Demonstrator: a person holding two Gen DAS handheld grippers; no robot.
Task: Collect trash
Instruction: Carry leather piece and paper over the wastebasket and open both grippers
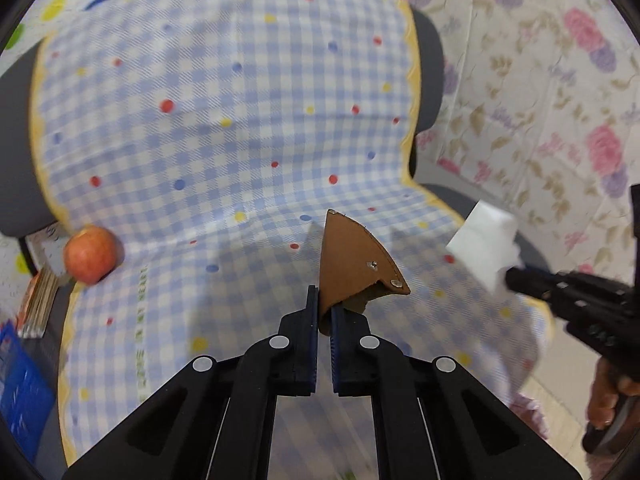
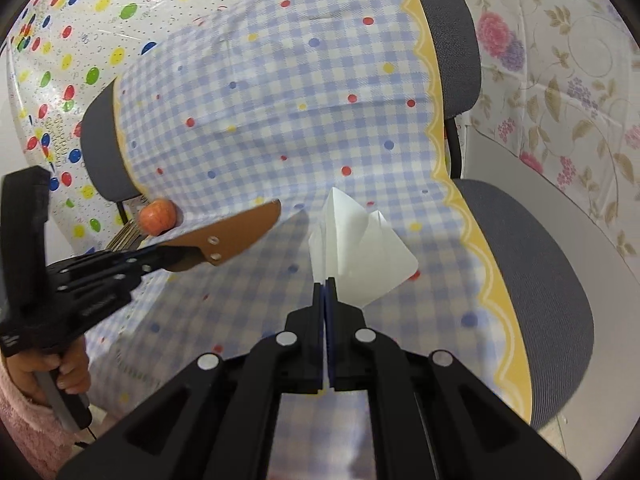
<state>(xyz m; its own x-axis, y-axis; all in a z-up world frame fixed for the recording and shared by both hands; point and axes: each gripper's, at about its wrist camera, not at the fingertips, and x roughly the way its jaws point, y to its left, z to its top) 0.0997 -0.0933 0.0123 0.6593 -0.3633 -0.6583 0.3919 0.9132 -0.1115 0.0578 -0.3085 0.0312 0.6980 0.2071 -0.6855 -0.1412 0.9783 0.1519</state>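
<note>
Left gripper (image 1: pixel 325 304): jaws were pressed in on the bottom edge of a brown leather piece (image 1: pixel 354 260), so it was pinching that. From the right wrist view the same gripper (image 2: pixel 168 258) came in from the left side, held in a hand (image 2: pixel 60 364) with a pink fuzzy sleeve.

Brown leather piece: stood up out of the left gripper's fingertips, pointed tip away from the camera, a couple of small metal rivets near its lower right corner. It was off the cloth, held in the air. In the right wrist view (image 2: pixel 228 236) it pointed toward the middle.

Right gripper (image 2: pixel 326 284): jaws squeezed nearly flat together on a folded white paper (image 2: pixel 356 252), pinching it at one edge. In the left wrist view it (image 1: pixel 510 278) reached in from the right.

White paper: fanned up and to the right of the right gripper's tips, lifted clear of the cloth. Looked a bit blurry in the left view (image 1: pixel 482 246).

Apple (image 1: pixel 90 254): sat far left of the left gripper, on the checkered cloth (image 1: pixel 224 120) near its edge.

Chair (image 2: pixel 532 264): grey seat, ahead and to the right of the right gripper, cloth draped over it.

Blue crate (image 1: pixel 20 384): low left of the left gripper, partly cut off.
</note>
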